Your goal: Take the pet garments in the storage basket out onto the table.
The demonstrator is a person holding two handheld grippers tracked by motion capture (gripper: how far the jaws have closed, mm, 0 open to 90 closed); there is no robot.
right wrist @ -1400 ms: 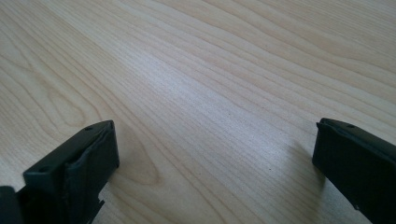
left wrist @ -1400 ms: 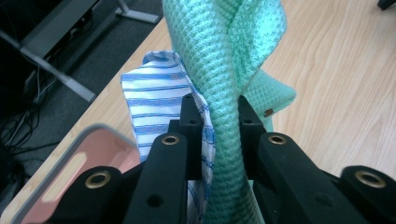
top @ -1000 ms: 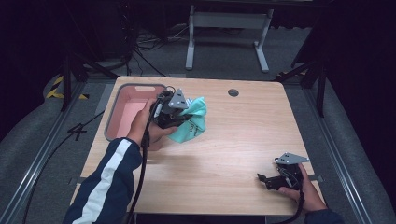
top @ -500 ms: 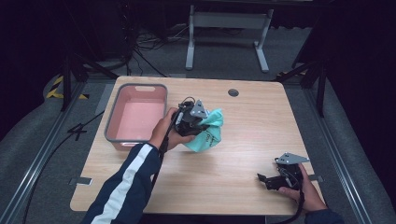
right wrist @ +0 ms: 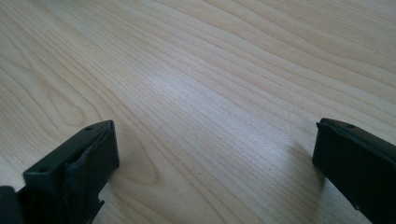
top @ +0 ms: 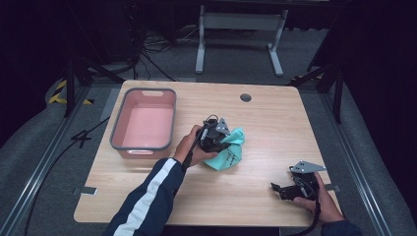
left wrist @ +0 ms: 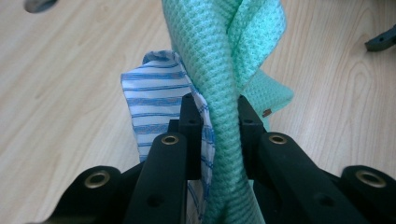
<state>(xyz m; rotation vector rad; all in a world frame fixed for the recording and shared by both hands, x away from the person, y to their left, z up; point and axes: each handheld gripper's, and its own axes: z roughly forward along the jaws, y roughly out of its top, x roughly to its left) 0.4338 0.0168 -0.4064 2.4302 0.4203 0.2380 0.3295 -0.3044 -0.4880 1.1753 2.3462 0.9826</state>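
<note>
The mint-green waffle cloth (left wrist: 224, 70) sits mid-table, bunched with a blue-striped white cloth (left wrist: 156, 105), both pinched between the closed jaws of the left gripper (top: 216, 135). The left forearm reaches in from 7 o'clock. The right gripper (right wrist: 212, 163), jaws wide apart and empty, rests low at 4 o'clock. A pink bin (top: 143, 124) stands at 10 o'clock on the wooden table (top: 275, 123); the room beyond is dark.

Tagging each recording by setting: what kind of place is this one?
Probably a lab recording station, not a home: a bare light wooden table with a cable hole, dark curtained surroundings, loose floor cables, and a metal stand behind.
</note>
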